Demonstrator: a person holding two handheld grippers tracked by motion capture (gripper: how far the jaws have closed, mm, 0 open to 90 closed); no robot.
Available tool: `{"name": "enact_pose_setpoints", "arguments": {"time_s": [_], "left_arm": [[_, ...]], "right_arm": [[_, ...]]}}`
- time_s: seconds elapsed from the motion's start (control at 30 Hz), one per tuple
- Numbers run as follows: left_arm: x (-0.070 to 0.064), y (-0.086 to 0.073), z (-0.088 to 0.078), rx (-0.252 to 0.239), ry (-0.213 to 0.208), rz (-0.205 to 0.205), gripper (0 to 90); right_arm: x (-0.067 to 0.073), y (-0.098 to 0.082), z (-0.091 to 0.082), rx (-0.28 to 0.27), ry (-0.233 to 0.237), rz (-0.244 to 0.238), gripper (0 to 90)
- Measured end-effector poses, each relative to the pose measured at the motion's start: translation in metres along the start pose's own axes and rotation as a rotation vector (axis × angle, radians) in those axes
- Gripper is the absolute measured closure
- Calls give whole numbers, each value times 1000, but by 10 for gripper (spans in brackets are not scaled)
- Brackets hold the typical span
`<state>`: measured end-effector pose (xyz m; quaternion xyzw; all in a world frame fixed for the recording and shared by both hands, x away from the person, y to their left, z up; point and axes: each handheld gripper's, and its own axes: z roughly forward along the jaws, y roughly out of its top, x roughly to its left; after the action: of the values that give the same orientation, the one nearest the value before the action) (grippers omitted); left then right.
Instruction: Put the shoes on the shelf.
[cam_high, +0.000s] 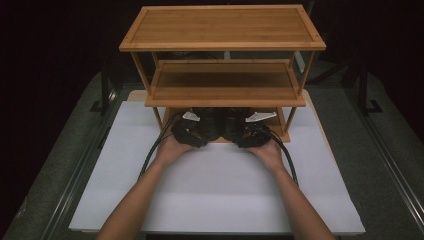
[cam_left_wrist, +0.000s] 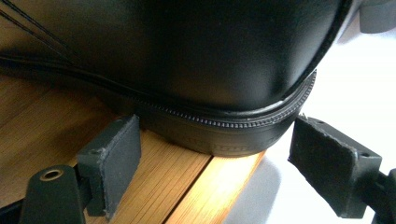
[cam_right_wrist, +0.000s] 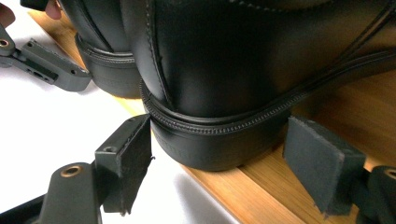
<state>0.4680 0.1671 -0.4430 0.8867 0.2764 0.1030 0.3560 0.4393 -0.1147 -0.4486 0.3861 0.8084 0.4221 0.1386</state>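
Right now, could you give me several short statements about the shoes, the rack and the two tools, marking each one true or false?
1. The black shoes stand on the lowest shelf of the wooden rack. True.
2. The left tool is clamped on a shoe heel. False: its jaws stand apart on either side of the heel.
3. The top shelf holds a box. False: it is bare.
4. The right tool is open around the other shoe's heel. True.

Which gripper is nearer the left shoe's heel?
Left. The left gripper straddles the left shoe heel, jaws open; the right gripper straddles the right shoe heel beside it.
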Motion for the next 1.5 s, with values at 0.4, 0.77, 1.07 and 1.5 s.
{"name": "enact_pose_setpoints", "arguments": {"time_s": [0.4,0.77,1.07,1.5], "left_arm": [[2,-2,0,0,-9,-11,157],[0,-9,-25,-6,11,-4,137],[-16,-26,-64,-6,4,7,138],[-42,-71,-110,-11,26,2,140]], "right_arm": [[-3,-2,-1,10,27,53,241],[-5,-6,-20,-4,25,55,208],[0,-23,-58,-13,16,51,201],[5,-57,-111,-23,-2,78,175]]}}
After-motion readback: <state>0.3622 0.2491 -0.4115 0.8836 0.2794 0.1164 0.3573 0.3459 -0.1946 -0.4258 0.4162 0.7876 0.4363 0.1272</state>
